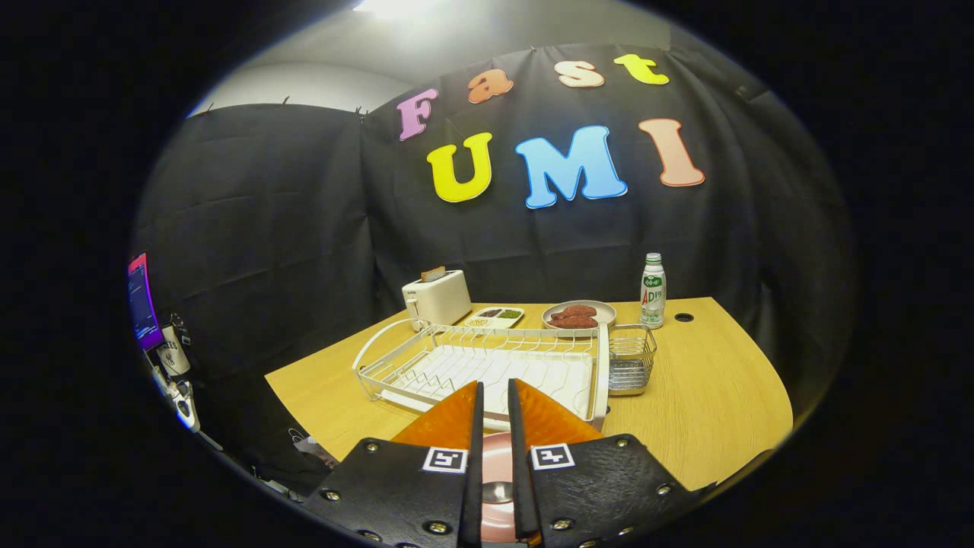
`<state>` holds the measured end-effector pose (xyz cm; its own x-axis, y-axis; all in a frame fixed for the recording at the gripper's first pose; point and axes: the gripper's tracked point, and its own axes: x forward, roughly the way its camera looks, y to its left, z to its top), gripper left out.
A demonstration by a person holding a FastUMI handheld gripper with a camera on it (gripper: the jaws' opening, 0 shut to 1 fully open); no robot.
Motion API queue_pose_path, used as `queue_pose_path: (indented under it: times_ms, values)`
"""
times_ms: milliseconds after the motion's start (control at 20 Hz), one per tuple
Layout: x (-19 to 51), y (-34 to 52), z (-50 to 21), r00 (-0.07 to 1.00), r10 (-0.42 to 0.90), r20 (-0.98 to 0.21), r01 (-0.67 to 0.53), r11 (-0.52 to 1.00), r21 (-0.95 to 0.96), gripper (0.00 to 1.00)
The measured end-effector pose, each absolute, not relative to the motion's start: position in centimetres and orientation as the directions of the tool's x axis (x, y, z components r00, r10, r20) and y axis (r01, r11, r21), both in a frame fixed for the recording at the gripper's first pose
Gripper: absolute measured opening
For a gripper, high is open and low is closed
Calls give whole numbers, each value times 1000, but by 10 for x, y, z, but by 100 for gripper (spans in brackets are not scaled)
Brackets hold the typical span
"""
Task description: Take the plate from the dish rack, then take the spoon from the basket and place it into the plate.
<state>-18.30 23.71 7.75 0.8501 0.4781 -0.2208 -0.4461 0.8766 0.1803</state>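
Note:
My gripper (494, 392) hangs over the near edge of the table, its fingers drawn close with only a narrow slit between them. In that slit a metal spoon (495, 491) shows, its bowl low over a pink plate (494, 457) that lies right under the fingers. Both fingers seem to press on the spoon's thin handle. Just beyond the fingertips stands the white wire dish rack (487, 361) with no plate in it. The small wire basket (630, 358) hooked on the rack's right side holds nothing.
Behind the rack stand a white toaster (437, 298), a small tray of food (496, 316), a plate with sausages (578, 314) and a bottle (653, 291). The wooden table (708, 388) has bare room to the right of the basket. A screen (142, 302) glows at far left.

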Motion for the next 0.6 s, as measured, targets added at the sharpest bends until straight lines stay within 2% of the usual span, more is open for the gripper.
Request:
queue_pose_path:
  times_ms: [250, 600]
  values:
    - [-171, 223, 122, 881, 445, -162, -422, 893, 156, 16]
    - [-136, 169, 245, 940, 342, -15, -340, 937, 82, 16]
